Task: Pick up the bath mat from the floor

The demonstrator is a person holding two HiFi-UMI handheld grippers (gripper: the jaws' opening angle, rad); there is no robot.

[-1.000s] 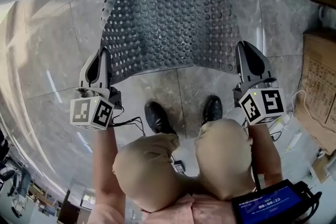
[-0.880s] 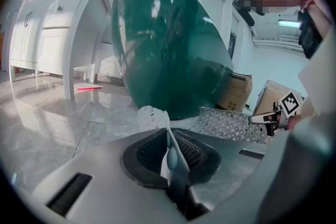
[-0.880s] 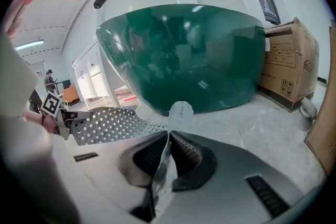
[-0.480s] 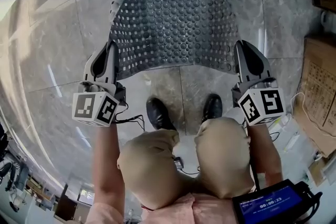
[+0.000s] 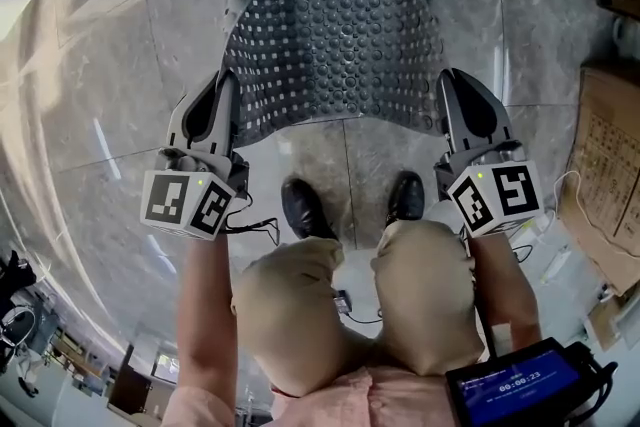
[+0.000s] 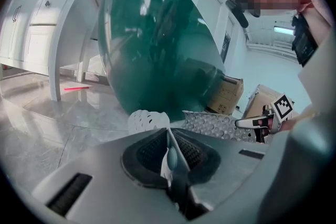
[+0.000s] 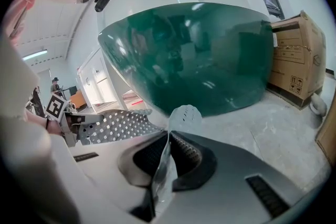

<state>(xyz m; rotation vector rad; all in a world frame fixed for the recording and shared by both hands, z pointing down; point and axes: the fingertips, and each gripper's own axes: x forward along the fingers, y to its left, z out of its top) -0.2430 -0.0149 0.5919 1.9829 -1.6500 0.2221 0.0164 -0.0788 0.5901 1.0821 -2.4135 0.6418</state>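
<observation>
Mat (image 5: 335, 35) looks soft, light and floppy, sagging between left tool (image 5: 228, 93) and right tool (image 5: 449, 93), each pinched tight on a near corner, far end down on the floor (image 5: 120, 65)

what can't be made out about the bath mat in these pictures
- Head view: whether the far end of the bath mat touches the floor; the steep downward look hides it.
- Head view: its near corners, covered by the left tool and right tool.
- Right gripper view: cardboard box print, too small.
</observation>
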